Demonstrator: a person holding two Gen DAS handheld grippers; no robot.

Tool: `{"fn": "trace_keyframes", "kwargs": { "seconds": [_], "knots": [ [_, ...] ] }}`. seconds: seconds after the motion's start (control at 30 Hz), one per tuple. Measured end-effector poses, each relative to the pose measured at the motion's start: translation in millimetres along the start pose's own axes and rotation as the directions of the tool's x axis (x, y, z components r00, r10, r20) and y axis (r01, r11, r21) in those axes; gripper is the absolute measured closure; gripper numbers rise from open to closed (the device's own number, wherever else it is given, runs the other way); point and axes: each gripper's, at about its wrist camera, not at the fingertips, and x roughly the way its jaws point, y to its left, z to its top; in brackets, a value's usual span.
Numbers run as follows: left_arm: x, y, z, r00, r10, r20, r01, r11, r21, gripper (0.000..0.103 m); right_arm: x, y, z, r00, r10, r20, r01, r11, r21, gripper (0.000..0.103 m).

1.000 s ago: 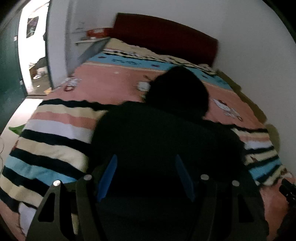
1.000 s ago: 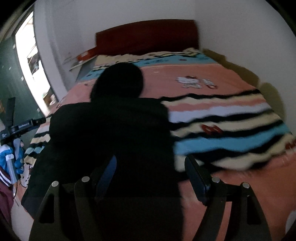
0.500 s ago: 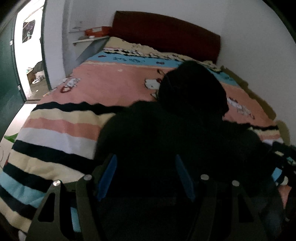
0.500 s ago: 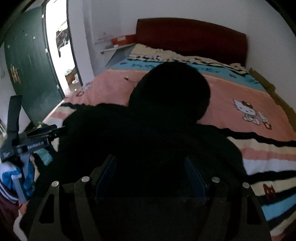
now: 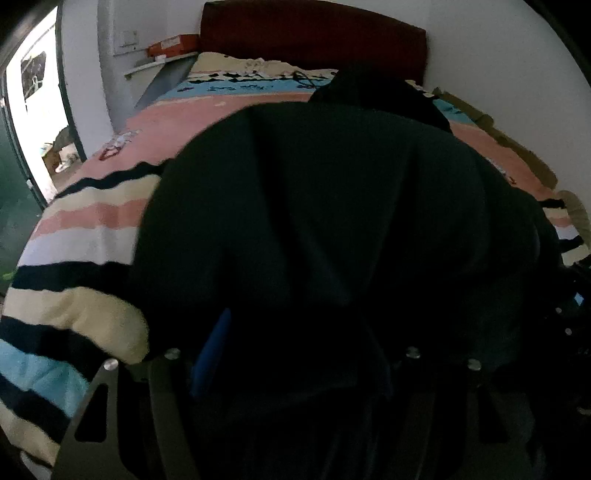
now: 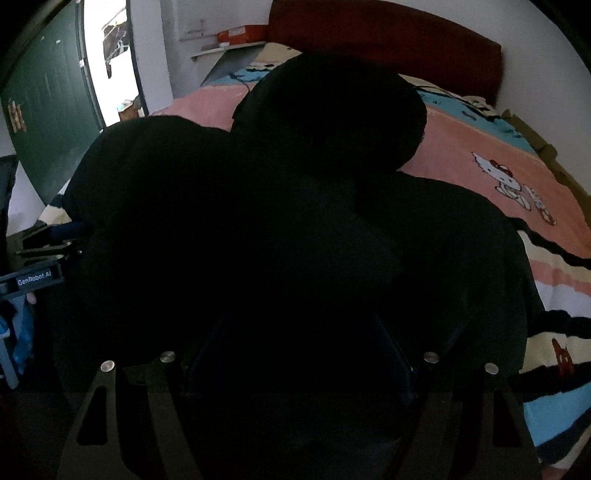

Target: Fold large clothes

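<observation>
We see a black garment (image 5: 332, 221) filling the middle and lower part of both views, spread over the bed (image 5: 92, 229) with its striped and pink cover. Its fabric is so dark that folds, seams and edges barely show; in the right wrist view a rounded part, perhaps a hood, bulges at the upper centre (image 6: 328, 110).

The left claw (image 5: 291, 354) sits at the bottom centre of its view, and its jaws are opening. One blue pad (image 5: 212, 350) shows at lower left; the other is lost in the dark cloth. The garment lies between and under the fingers, but we cannot tell whether they grip it.

The right claw (image 6: 299, 354) is at the bottom centre of its own view, both fingers nearly swallowed by the black fabric; again we cannot tell whether it grips or is released.

At the left edge of the right wrist view the left claw's body shows, cut off by the frame. A dark red headboard (image 5: 314, 33) runs across the top.
</observation>
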Motion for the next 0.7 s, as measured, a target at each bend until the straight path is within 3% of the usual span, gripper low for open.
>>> {"fn": "trace_keyframes", "kwargs": {
  "seconds": [0.13,0.23,0.33,0.5,0.7],
  "knots": [
    [-19.7,-2.0,15.3,0.996,0.055,0.075,-0.055,0.998,0.003,0.037,-12.0,1.9,4.4,1.000,-0.004,-0.014,0.004,1.000,-0.025,0.028],
    [-21.3,-2.8,39.0,0.992,0.059,0.111,-0.059,0.998,-0.005,0.037,-34.0,-3.3,14.5,0.998,0.007,0.060,-0.006,1.000,-0.020,0.028],
    [-10.8,-4.1,64.1,0.991,0.054,0.122,-0.051,0.998,-0.029,0.037,-43.0,-10.3,28.2,0.994,-0.033,0.106,0.036,0.999,-0.027,0.028],
    [25.2,-11.1,80.9,0.992,0.075,0.104,-0.072,0.997,-0.036,0.036,-8.6,-28.2,32.1,0.994,-0.097,0.045,0.099,0.994,-0.040,0.028],
    [44.7,-13.5,63.5,0.993,0.063,0.100,-0.058,0.997,-0.056,0.035,22.2,-46.0,14.6,0.997,-0.052,0.048,0.050,0.998,0.030,0.028]
  ]
}}
